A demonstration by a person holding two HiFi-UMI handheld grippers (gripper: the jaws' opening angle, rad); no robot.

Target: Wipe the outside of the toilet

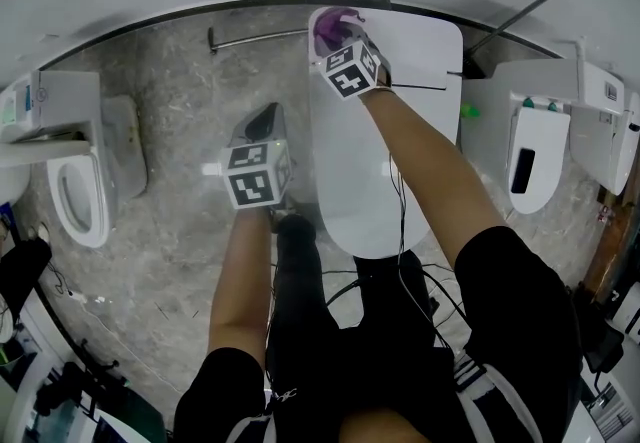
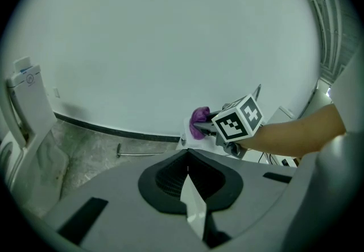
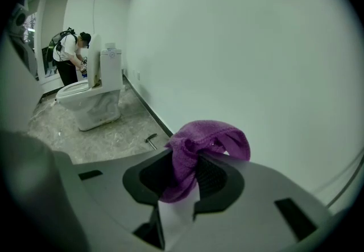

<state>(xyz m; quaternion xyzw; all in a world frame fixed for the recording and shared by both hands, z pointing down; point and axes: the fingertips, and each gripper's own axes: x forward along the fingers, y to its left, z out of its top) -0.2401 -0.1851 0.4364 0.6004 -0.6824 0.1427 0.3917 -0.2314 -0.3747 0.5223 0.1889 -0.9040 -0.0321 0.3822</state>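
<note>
purple cloth pinched in right tool at rear of toilet; left tool pressed together, empty.

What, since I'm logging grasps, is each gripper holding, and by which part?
Right gripper pinches the purple cloth by a bunched fold; left gripper, jaws shut, holds nothing.

A: How much of the purple cloth shows from your head view?
B: Just a tuft, upper centre; your right claw covers the rest.
A: And the toilet?
B: Your forearm and legs hide its near rim, lower centre.
</note>
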